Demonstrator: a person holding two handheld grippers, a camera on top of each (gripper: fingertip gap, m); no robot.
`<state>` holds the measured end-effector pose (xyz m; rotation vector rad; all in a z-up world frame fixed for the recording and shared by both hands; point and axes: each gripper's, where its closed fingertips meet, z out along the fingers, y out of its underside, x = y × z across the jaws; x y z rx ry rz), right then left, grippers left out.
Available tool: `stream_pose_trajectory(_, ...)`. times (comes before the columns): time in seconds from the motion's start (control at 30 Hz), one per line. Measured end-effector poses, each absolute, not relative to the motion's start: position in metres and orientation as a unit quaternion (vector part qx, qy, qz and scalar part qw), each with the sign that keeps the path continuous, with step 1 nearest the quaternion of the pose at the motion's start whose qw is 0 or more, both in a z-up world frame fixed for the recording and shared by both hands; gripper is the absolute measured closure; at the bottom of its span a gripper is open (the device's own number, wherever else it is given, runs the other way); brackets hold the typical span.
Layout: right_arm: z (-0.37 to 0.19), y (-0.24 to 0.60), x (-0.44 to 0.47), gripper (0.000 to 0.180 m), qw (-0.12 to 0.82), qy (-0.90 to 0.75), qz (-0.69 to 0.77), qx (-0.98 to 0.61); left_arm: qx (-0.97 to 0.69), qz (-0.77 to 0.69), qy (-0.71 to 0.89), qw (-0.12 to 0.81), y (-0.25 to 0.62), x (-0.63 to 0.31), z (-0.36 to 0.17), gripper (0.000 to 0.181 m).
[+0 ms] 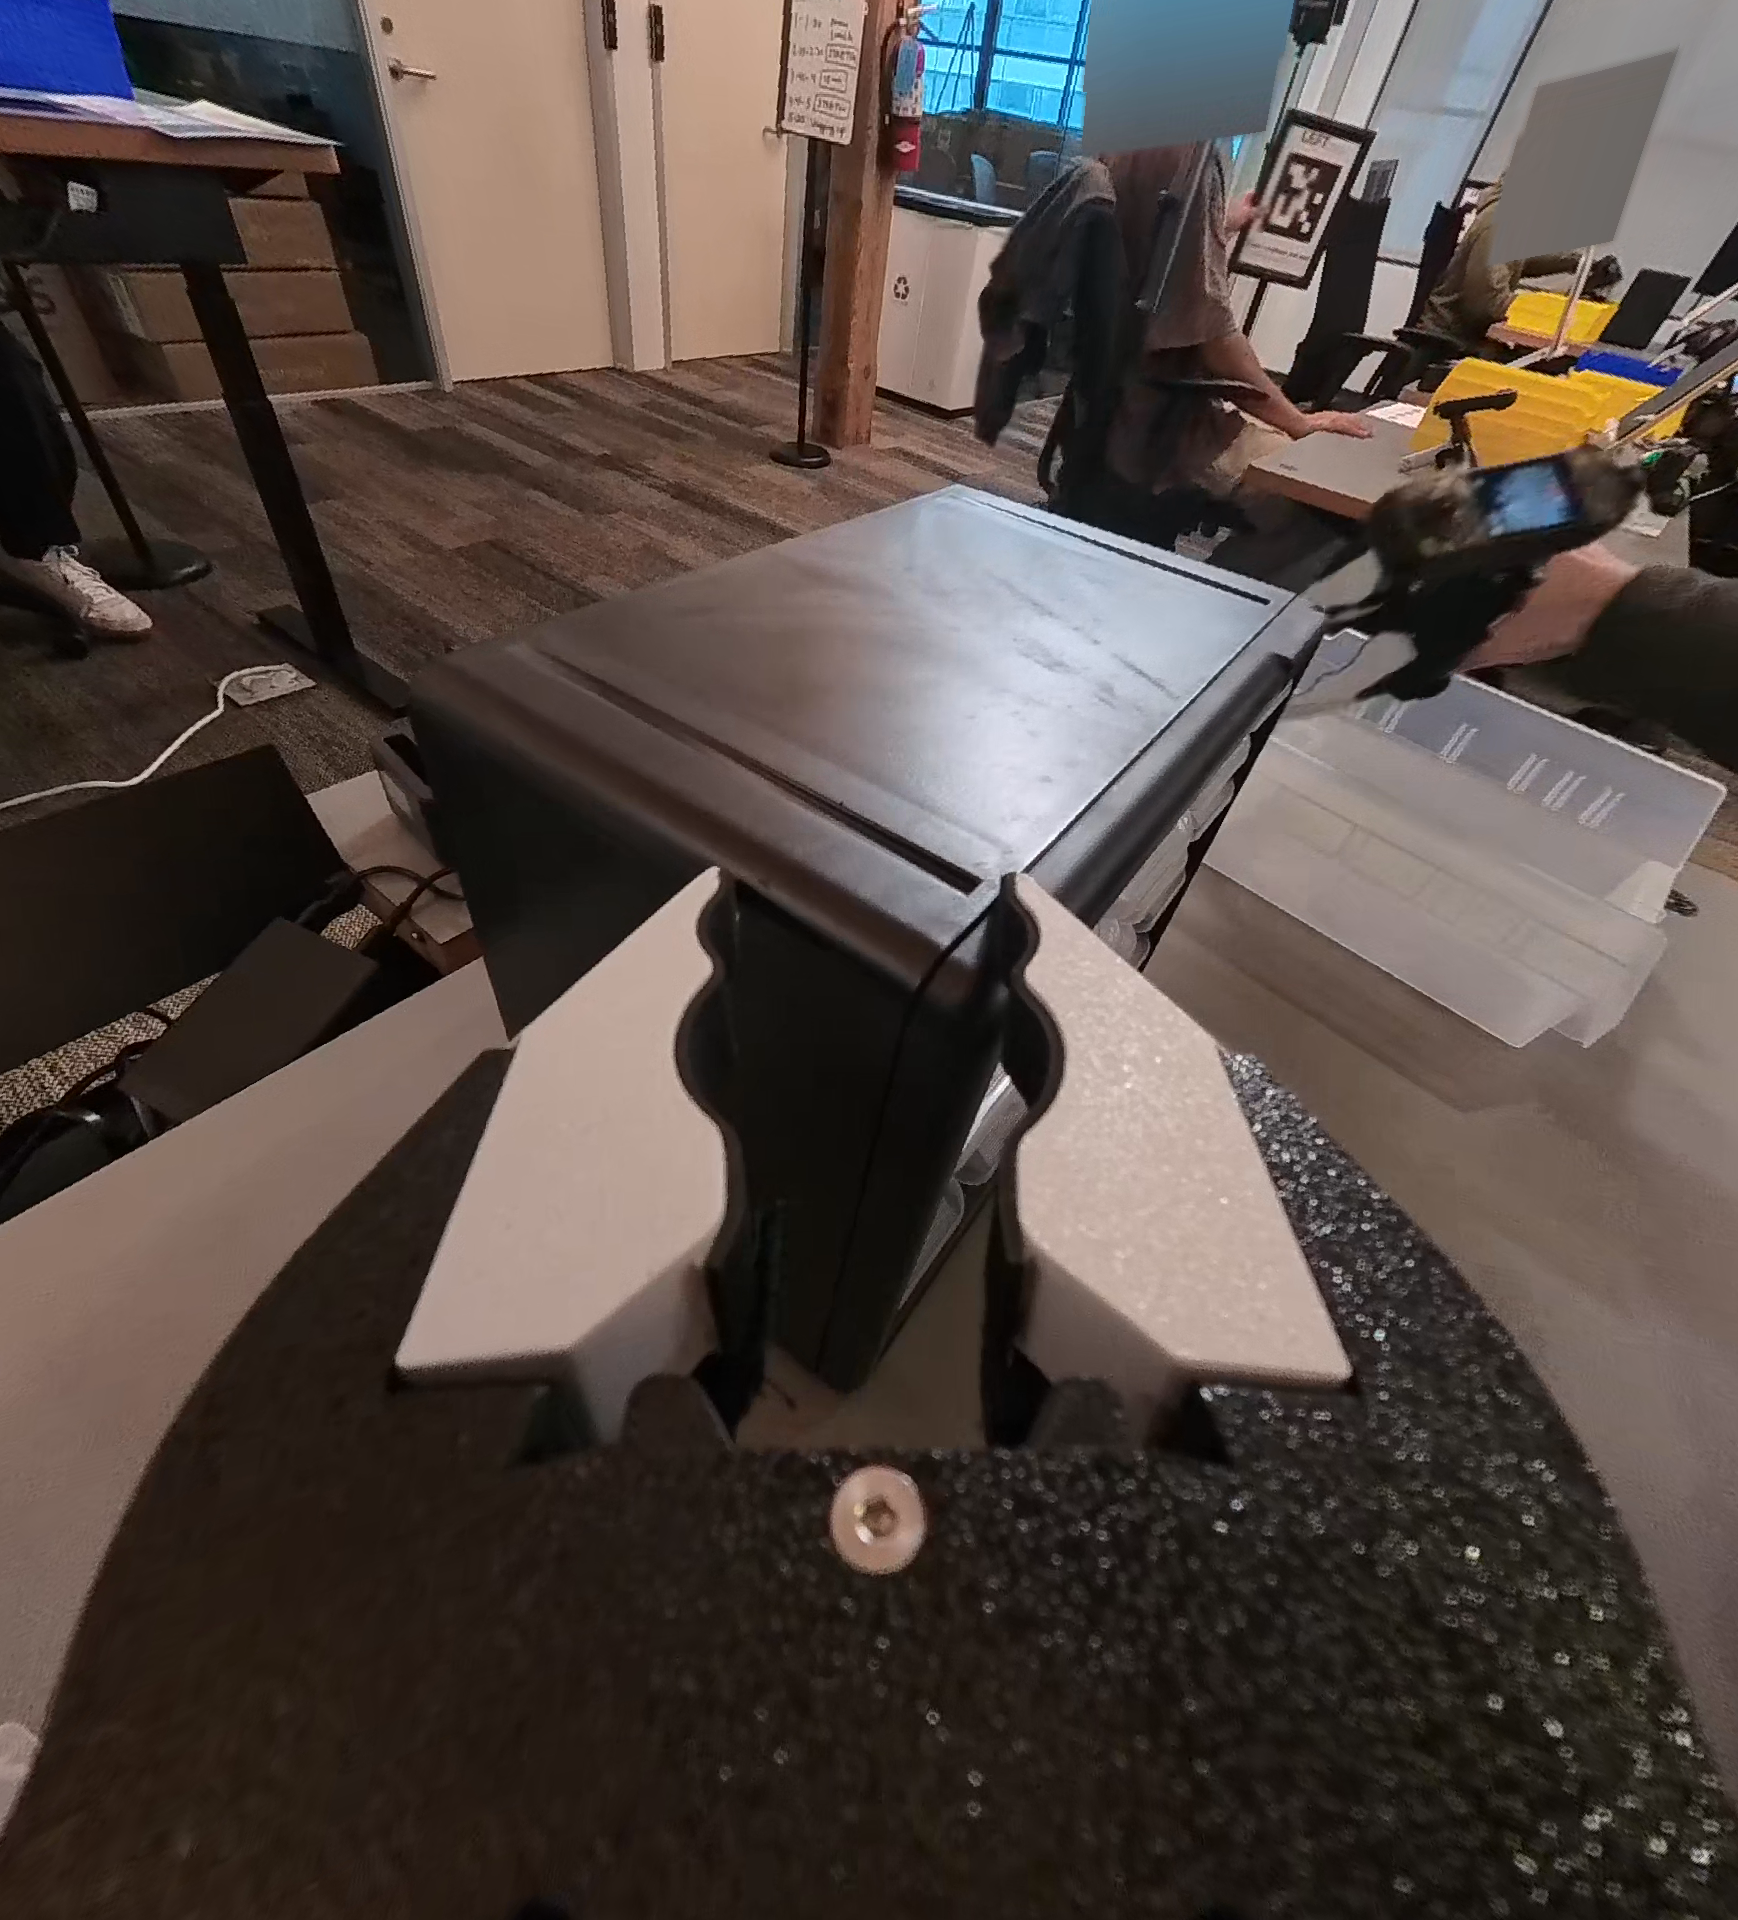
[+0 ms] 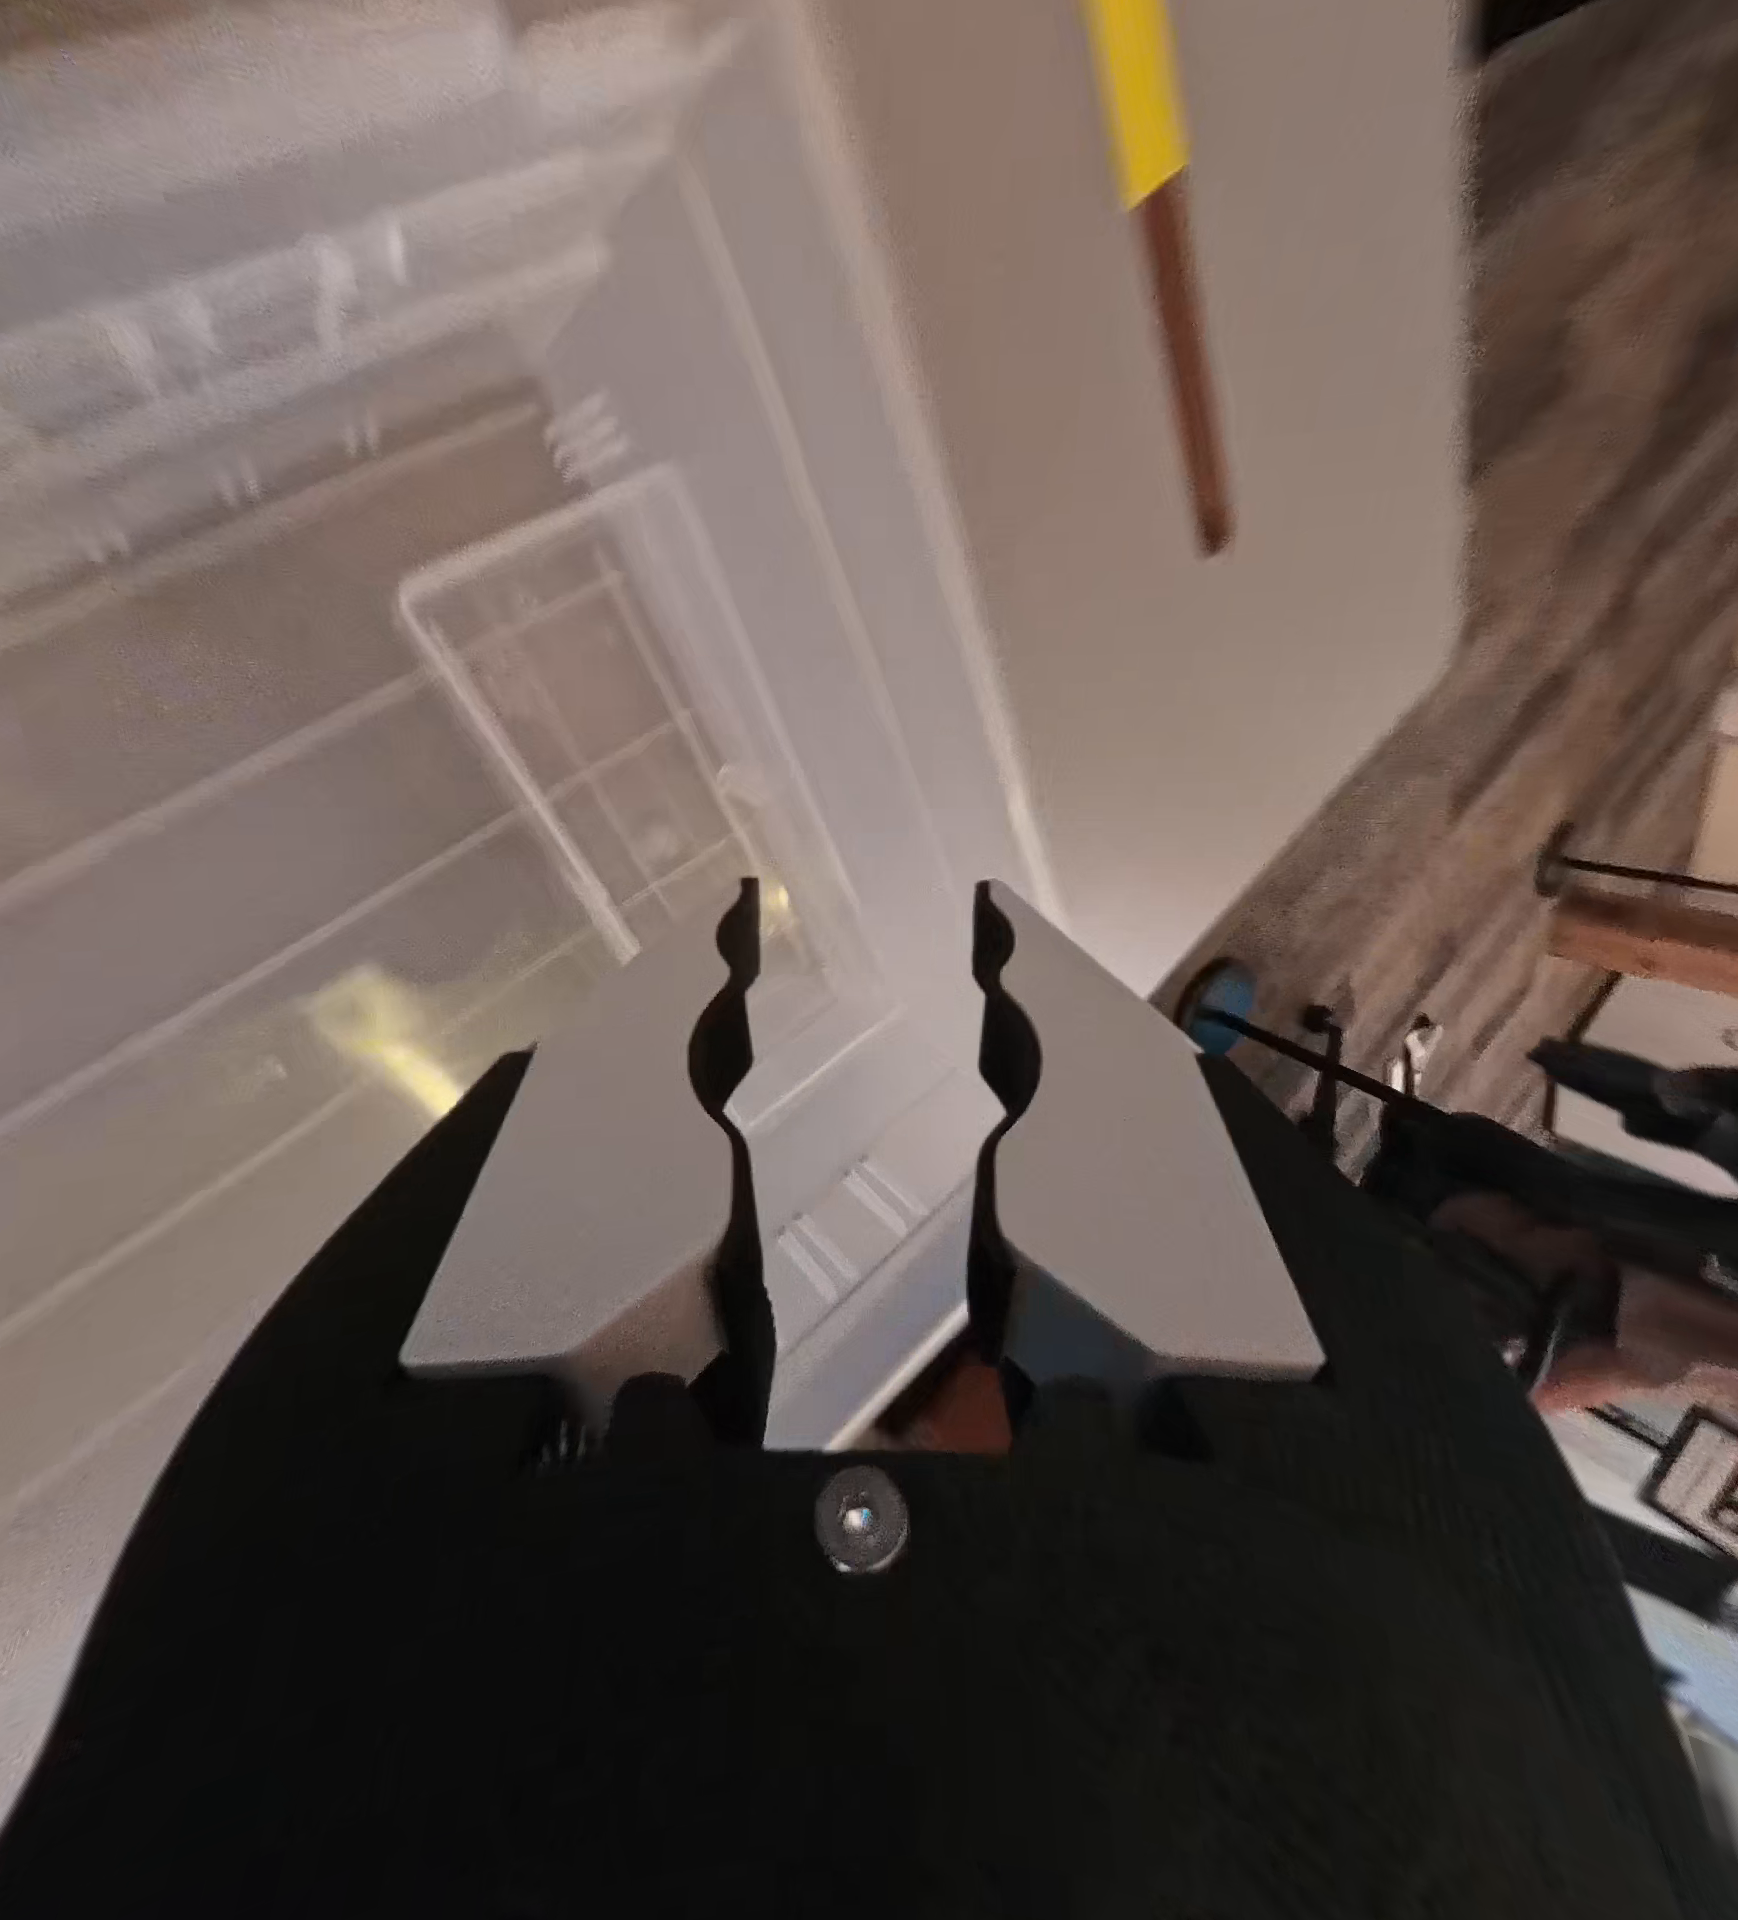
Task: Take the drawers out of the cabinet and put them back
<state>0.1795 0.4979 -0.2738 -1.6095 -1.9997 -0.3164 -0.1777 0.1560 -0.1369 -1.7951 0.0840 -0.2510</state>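
A black cabinet (image 1: 844,727) stands on the grey table (image 1: 1467,1247). My left gripper (image 1: 865,894) is shut on its near upper corner, one finger on each side. Clear drawer fronts (image 1: 1156,914) show in the cabinet's right face. Clear drawers (image 1: 1447,862) lie on the table to the right of the cabinet. My right gripper (image 2: 865,894) is open and empty, tilted, above these clear drawers (image 2: 584,675), which are blurred. It also shows in the left wrist view (image 1: 1364,634), held by a hand at the cabinet's far right corner.
A desk (image 1: 117,177) and a standing person's legs (image 1: 3,436) are at the far left. Seated people (image 1: 1135,312) and yellow bins (image 1: 1561,395) are behind the cabinet. Cables (image 1: 117,769) run over the floor to the left.
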Motion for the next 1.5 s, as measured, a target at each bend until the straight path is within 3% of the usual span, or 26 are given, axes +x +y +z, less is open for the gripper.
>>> stream_pose_trajectory(0.13, -0.188, 0.435, 0.139, 0.130, 0.432, -0.678, -0.033, -0.594, -0.777, -0.112, 0.037, 0.618, 0.156, -0.178, -0.137, 0.133)
stream_pose_trajectory(0.27, -0.151, 0.313, 0.077, 0.115, 0.475, -0.686, 0.067, -0.547, -0.778, -0.117, 0.033, 0.616, 0.157, -0.179, -0.137, 0.130)
stream_pose_trajectory(0.43, -0.191, 0.203, -0.009, 0.128, 0.531, -0.749, 0.065, -0.391, -0.779, -0.120, 0.029, 0.614, 0.159, -0.179, -0.138, 0.125)
stream_pose_trajectory(0.67, -0.247, 0.180, -0.087, 0.136, 0.640, -0.732, -0.076, -0.222, -0.774, -0.130, 0.035, 0.619, 0.158, -0.179, -0.138, 0.125)
stream_pose_trajectory(0.73, -0.253, 0.190, -0.096, 0.136, 0.650, -0.720, -0.131, -0.202, -0.774, -0.130, 0.036, 0.619, 0.158, -0.179, -0.138, 0.125)
stream_pose_trajectory(0.97, -0.254, 0.193, -0.100, 0.173, 0.669, -0.700, -0.178, -0.174, -0.773, -0.126, 0.042, 0.620, 0.158, -0.179, -0.138, 0.126)
stream_pose_trajectory(1.2, -0.251, 0.158, -0.072, 0.174, 0.650, -0.723, -0.164, -0.168, -0.772, -0.128, 0.044, 0.622, 0.158, -0.179, -0.138, 0.125)
stream_pose_trajectory(1.27, -0.252, 0.142, -0.063, 0.163, 0.649, -0.733, -0.128, -0.157, -0.772, -0.128, 0.044, 0.622, 0.158, -0.179, -0.138, 0.126)
stream_pose_trajectory(1.33, -0.258, 0.128, -0.060, 0.129, 0.632, -0.754, -0.055, -0.173, -0.771, -0.128, 0.043, 0.622, 0.158, -0.179, -0.138, 0.126)
stream_pose_trajectory(1.37, -0.260, 0.124, -0.060, 0.122, 0.616, -0.762, -0.011, -0.200, -0.771, -0.128, 0.043, 0.622, 0.158, -0.179, -0.138, 0.126)
stream_pose_trajectory(1.5, -0.229, 0.142, -0.058, 0.120, 0.589, -0.687, 0.169, -0.391, -0.771, -0.129, 0.043, 0.622, 0.158, -0.179, -0.138, 0.126)
